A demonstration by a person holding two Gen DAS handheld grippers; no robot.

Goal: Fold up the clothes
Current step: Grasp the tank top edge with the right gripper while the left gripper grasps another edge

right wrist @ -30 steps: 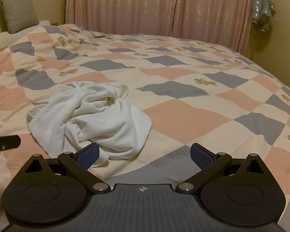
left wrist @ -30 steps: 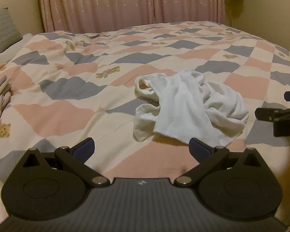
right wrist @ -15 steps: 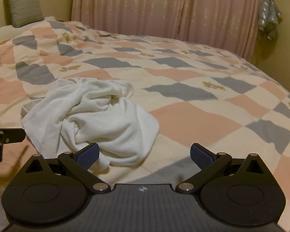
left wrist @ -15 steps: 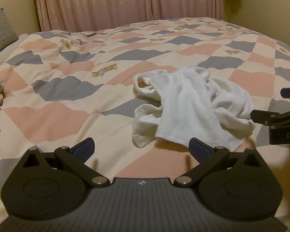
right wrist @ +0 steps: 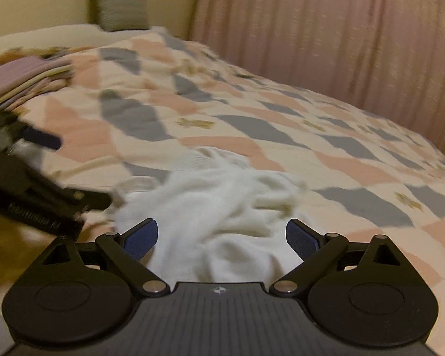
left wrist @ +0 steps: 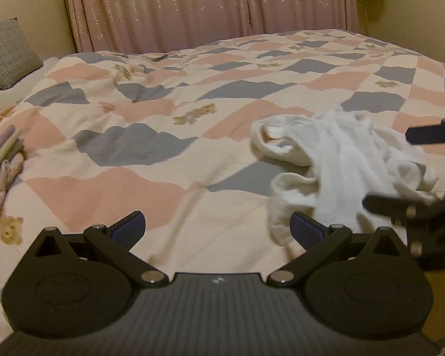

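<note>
Your left gripper [left wrist: 217, 227] was spread wide with nothing between its blue pads [left wrist: 129, 227], hovering low over the patchwork quilt [left wrist: 151, 136] with the crumpled white garment [left wrist: 338, 160] just off its right finger. The garment lay bunched on the quilt, its ribbed opening turned toward the left and its near hem hanging close beside that right pad. Your right gripper [right wrist: 221, 236] was equally wide open and held nothing; the white garment [right wrist: 222, 207] sat directly ahead of it and ran in between its two fingers, though I could not tell whether the pads touched the cloth. In the left wrist view your right gripper [left wrist: 412, 178] showed at the far right edge, over the garment's right side. The quilt stretched open and flat beyond and to the left of the garment, up to the pink curtains [left wrist: 210, 9]. A stack of folded clothes [right wrist: 23, 80] lay near the quilt's left edge, well apart from the garment, and a grey cushion [right wrist: 121, 0] stood by the wall.
</note>
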